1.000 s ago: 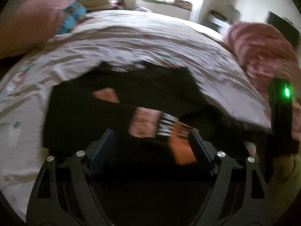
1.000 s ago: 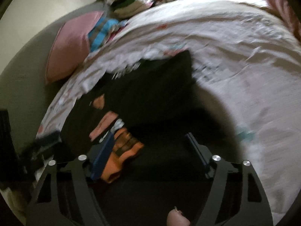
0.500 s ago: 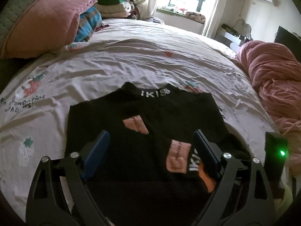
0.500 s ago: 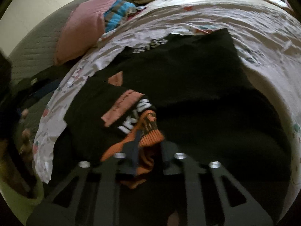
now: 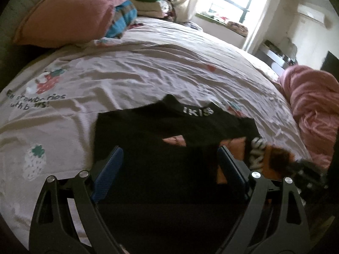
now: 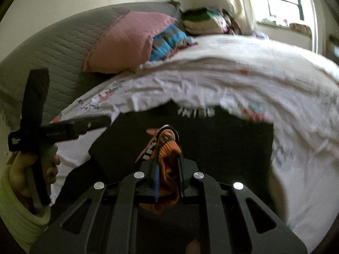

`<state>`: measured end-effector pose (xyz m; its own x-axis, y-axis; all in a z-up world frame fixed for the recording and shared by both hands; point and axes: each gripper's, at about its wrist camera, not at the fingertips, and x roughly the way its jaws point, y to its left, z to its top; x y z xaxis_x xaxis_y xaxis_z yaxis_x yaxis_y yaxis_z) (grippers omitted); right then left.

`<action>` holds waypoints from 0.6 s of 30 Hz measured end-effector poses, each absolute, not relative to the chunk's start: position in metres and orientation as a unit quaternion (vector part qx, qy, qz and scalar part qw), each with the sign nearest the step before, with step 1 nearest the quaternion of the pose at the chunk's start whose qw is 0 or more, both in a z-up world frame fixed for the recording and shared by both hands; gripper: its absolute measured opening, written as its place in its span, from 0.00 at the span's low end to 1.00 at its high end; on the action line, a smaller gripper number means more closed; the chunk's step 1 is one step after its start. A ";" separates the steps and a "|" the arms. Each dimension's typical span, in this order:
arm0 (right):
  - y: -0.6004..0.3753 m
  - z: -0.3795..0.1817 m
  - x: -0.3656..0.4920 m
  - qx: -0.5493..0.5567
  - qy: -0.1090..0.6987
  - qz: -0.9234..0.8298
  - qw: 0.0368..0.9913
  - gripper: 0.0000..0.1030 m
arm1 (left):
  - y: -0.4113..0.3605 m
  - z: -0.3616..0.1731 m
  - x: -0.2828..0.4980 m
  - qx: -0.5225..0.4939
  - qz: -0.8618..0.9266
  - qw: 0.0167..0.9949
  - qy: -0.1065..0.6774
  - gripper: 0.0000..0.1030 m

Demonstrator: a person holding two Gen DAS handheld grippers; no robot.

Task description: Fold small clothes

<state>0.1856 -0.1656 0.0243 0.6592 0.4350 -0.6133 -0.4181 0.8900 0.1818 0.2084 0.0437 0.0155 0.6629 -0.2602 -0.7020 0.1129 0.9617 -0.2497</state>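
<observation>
A small black top with white collar lettering and pink patches lies flat on the bed; it also shows in the right wrist view. My right gripper is shut on its orange striped sleeve cuff and holds it up above the top's body. In the left wrist view the lifted cuff hangs at the right, with the right gripper behind it. My left gripper is open and empty over the top's lower part. It also shows at the left of the right wrist view.
The white strawberry-print sheet covers the bed. A pink pillow and a striped blue one lie at the head with stacked folded clothes. A pink blanket is heaped at the right edge.
My right gripper shut on the orange cuff and has lifted it, drawing the sleeve up and over the top. My left gripper stayed open and pulled back a little.
</observation>
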 end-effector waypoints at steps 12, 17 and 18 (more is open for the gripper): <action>-0.188 0.047 0.228 -0.054 0.305 0.196 0.930 0.12 | 0.078 0.015 0.211 -0.116 -0.051 0.910 0.394 0.81; -0.201 0.022 0.242 -0.048 0.336 0.170 0.925 0.10 | 0.098 0.007 0.216 -0.143 -0.025 0.905 0.400 0.81; -0.204 0.017 0.242 -0.043 0.342 0.170 0.923 0.10 | 0.100 0.006 0.218 -0.144 -0.023 0.904 0.401 0.81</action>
